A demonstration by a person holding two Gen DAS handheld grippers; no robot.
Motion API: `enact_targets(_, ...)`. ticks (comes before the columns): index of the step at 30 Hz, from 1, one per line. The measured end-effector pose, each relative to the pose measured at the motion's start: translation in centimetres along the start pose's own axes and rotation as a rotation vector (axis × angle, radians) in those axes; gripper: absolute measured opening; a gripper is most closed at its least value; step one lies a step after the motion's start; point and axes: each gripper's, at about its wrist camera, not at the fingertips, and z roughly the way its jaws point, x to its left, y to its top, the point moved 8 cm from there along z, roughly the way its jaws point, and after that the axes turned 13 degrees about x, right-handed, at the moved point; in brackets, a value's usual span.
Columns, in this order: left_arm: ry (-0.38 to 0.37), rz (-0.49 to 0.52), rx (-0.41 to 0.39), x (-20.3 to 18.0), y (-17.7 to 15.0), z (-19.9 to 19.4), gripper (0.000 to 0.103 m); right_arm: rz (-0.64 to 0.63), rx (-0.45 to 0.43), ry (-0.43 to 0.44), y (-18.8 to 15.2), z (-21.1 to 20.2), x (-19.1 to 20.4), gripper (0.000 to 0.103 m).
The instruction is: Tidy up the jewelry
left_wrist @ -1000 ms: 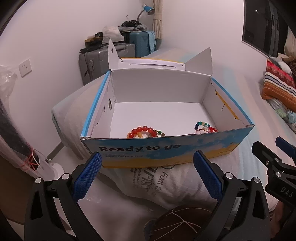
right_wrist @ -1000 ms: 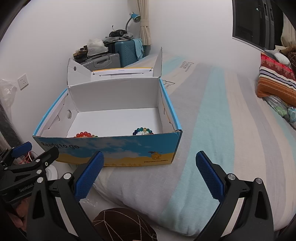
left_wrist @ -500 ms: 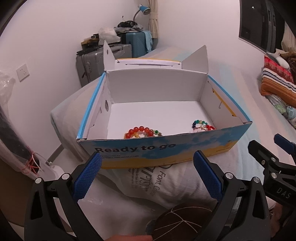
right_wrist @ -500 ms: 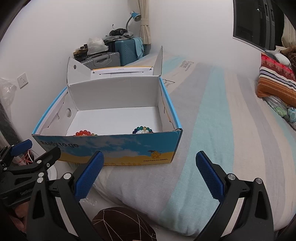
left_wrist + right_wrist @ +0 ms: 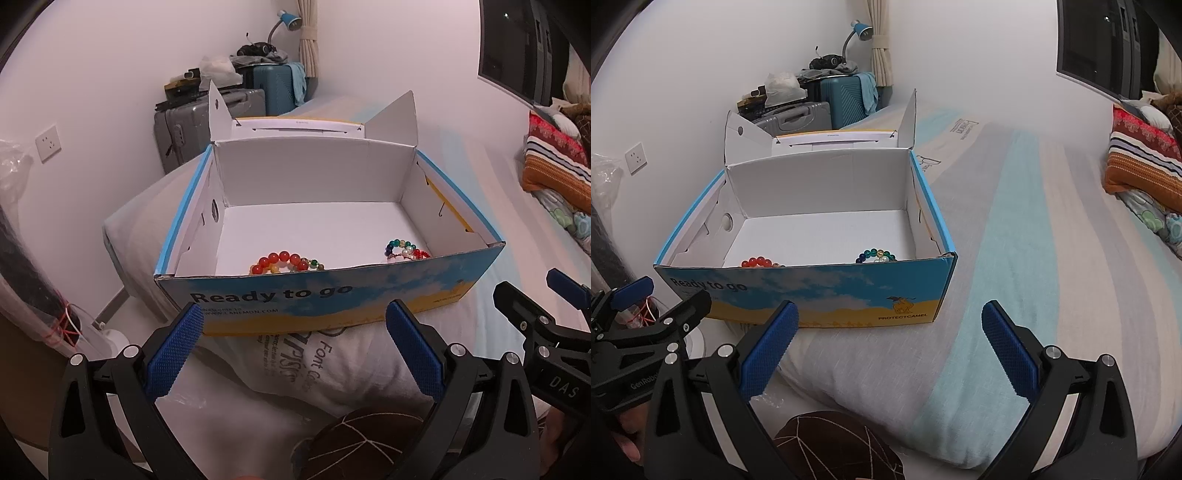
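We found the box (image 5: 325,295) open from above, its near wall standing between us and the bracelets (image 5: 284,261), its back floor bare.

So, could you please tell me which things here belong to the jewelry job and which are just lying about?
For the job: red bracelet, multicolored bracelet, open box.
Lying about: suitcases, desk lamp, folded blankets.

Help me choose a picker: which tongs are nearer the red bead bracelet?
Left. The left tongs face the red bead bracelet over the box's front wall; the right tongs sit farther right.
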Motion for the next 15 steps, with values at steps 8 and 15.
enact_targets(8, 0.019, 0.003, -0.003, 0.05, -0.03, -0.12, 0.097, 0.002, 0.002, -0.002, -0.05, 0.11, 0.06, 0.095)
enact_targets(15, -0.017, -0.001, 0.022, -0.16, -0.17, 0.04, 0.097, 0.002, 0.005, -0.002, -0.12, 0.26, 0.11, 0.095)
